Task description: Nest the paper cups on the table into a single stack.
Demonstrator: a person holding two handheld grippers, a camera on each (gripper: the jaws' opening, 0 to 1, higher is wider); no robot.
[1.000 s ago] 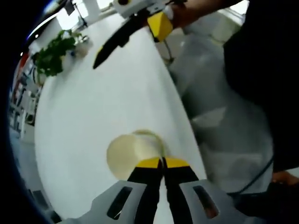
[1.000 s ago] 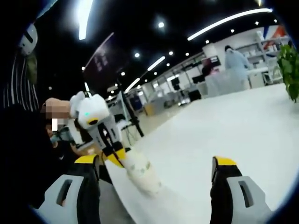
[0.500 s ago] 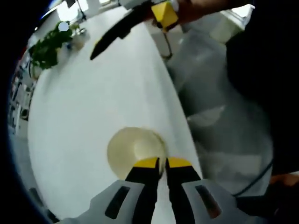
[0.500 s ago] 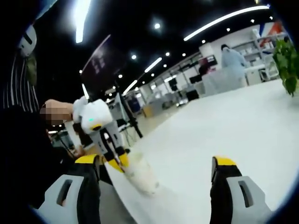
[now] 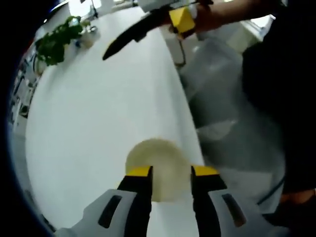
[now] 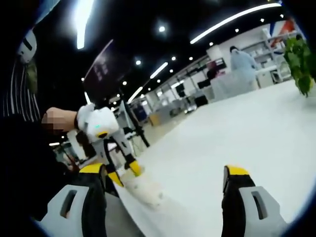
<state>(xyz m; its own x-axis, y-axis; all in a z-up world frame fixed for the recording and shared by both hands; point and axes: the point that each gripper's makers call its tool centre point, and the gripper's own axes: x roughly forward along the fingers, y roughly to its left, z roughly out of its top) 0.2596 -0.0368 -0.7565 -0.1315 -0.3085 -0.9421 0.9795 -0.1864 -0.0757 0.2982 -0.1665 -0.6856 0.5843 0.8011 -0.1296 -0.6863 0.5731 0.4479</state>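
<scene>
A pale paper cup (image 5: 158,165) lies on its side near the white table's (image 5: 98,108) right edge, its open mouth facing the left gripper view. My left gripper (image 5: 173,173) is open, its yellow-tipped jaws standing on either side of the cup's rim without pinching it. In the right gripper view the cup (image 6: 144,191) lies on the table edge with the left gripper (image 6: 124,174) just above it. My right gripper (image 6: 165,173) is open and holds nothing, hovering over the table well away from the cup. It also reaches in at the top of the left gripper view as the right gripper (image 5: 140,32).
A green potted plant (image 5: 54,42) stands at the table's far end, also seen as the plant (image 6: 301,64). The table edge (image 5: 190,118) drops to grey floor on the right. A person in a pale coat (image 6: 244,64) stands far off among desks.
My left gripper has opened and let go of the cup's rim; its jaws now straddle the cup. The right gripper has stayed open in roughly the same place.
</scene>
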